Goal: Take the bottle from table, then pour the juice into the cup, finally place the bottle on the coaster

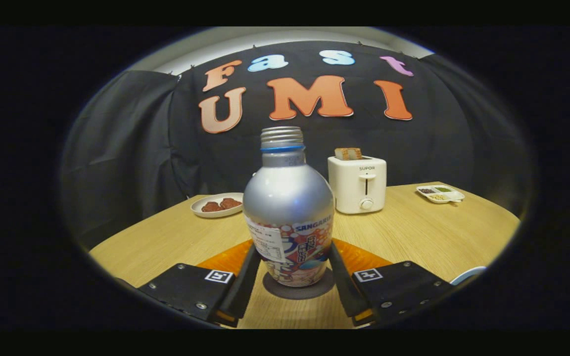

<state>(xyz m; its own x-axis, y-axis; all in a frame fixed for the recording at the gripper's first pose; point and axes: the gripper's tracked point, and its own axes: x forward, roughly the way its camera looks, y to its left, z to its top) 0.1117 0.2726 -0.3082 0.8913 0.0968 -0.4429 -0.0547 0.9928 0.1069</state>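
My claw (292, 267) clamps both fingers against the silver aluminium bottle with its printed label (289, 217), which stands upright on the dark round coaster (299, 290), seemingly touching it. I should open slowly and back straight out without tipping it.

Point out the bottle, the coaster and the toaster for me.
bottle (288, 207): gripper view, on its silver shoulder, between the fingers.
coaster (299, 290): gripper view, on the dark disc's near edge under the bottle.
toaster (357, 184): gripper view, on its white front face.
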